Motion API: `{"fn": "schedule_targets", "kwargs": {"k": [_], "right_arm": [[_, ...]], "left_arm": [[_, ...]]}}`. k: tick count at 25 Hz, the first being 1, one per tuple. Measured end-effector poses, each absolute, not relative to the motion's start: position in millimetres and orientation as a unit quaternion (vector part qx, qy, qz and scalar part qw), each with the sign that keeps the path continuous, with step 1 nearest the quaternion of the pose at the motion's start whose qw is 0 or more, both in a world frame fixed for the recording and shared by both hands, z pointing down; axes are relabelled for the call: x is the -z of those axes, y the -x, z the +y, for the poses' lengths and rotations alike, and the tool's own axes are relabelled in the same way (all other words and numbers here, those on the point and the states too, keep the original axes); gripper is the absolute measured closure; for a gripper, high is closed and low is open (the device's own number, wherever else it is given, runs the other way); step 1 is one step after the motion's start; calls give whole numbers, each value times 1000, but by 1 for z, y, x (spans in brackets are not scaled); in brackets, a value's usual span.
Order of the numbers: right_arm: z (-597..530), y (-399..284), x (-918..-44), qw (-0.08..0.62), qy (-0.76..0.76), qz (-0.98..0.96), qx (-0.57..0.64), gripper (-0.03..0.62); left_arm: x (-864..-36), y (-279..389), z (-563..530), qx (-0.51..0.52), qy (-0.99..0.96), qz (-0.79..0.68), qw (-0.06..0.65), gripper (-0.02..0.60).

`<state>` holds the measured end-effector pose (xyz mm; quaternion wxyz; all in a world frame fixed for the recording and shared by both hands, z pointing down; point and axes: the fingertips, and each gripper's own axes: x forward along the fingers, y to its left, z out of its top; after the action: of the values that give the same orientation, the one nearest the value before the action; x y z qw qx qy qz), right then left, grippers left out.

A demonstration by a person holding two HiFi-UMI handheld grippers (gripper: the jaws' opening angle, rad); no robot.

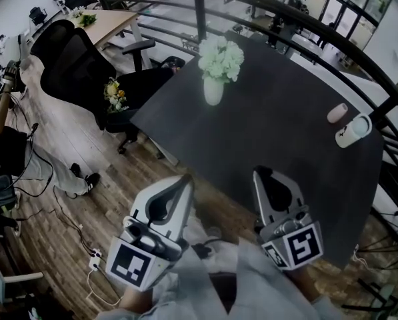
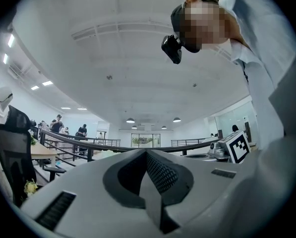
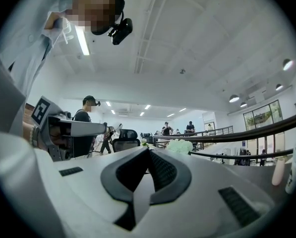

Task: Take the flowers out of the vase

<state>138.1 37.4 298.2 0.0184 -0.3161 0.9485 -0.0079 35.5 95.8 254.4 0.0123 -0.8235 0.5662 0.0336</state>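
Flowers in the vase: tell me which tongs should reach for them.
Right, probably. The right tongs sit over the table, flowers showing just past their shut tips; the left tongs hang at its edge.

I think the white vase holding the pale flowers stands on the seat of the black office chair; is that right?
Not quite: the white vase holding the pale flowers stands on the dark table, not on the black office chair, as the head view shows.
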Motion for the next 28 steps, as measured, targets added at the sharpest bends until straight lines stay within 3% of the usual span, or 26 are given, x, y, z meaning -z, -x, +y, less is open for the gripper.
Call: {"fn": "schedule_targets", "kwargs": {"k": [28], "right_arm": [[-77, -73, -289, -2, 405, 914, -7, 591]], "left_arm": [[-238, 45, -45, -50, 868, 494, 16, 583]]}}
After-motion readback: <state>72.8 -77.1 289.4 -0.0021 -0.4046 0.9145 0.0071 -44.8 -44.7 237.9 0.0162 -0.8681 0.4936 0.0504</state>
